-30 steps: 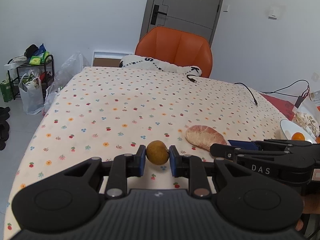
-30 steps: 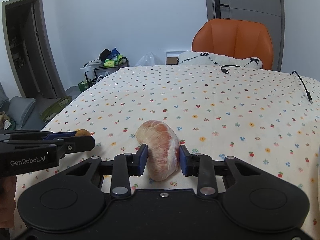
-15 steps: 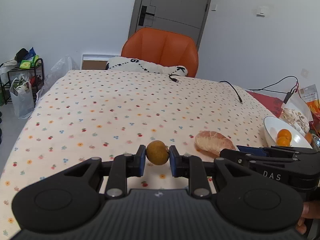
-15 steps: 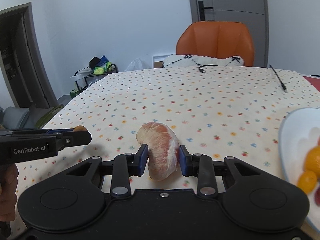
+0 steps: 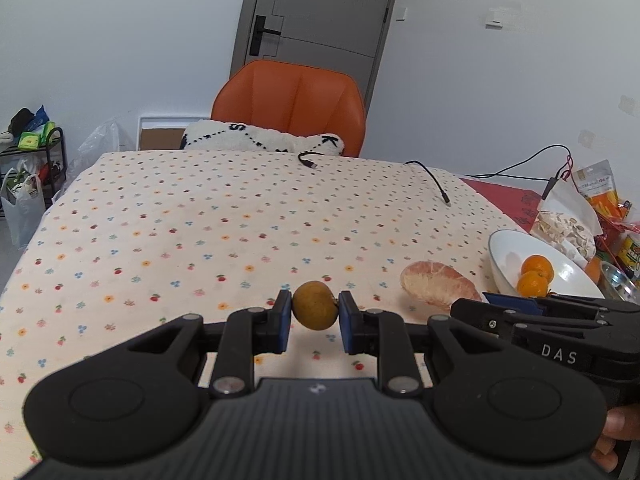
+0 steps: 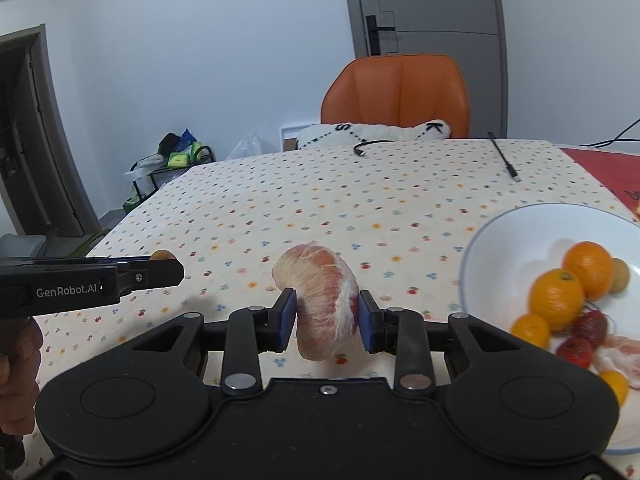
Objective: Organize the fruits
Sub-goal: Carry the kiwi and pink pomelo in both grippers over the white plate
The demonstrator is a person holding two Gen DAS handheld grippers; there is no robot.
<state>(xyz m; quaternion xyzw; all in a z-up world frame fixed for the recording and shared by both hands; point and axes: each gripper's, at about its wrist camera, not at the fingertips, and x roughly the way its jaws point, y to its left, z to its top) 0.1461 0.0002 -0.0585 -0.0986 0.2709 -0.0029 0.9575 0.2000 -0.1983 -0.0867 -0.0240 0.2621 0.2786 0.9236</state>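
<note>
My left gripper [image 5: 314,314] is shut on a small round brown fruit [image 5: 314,310] and holds it above the flowered tablecloth. My right gripper [image 6: 327,314] is shut on a peeled pink pomelo segment [image 6: 322,300], also held above the cloth. The segment shows in the left wrist view [image 5: 438,286] to the right of the brown fruit. A white bowl [image 6: 516,224] stands to the right and holds oranges [image 6: 556,298], strawberries and another peeled piece. The bowl also shows in the left wrist view [image 5: 508,248]. The left gripper shows at the left of the right wrist view [image 6: 160,268].
An orange chair [image 5: 290,104] with a white cushion stands behind the table. Black cables [image 5: 434,184] lie on the far cloth. Snack bags [image 5: 568,220] and a red mat sit beyond the bowl. A rack with bags [image 5: 28,160] stands at the left on the floor.
Both grippers have moved right with their fruits. The white bowl has come far into the right wrist view and closer in the left wrist view.
</note>
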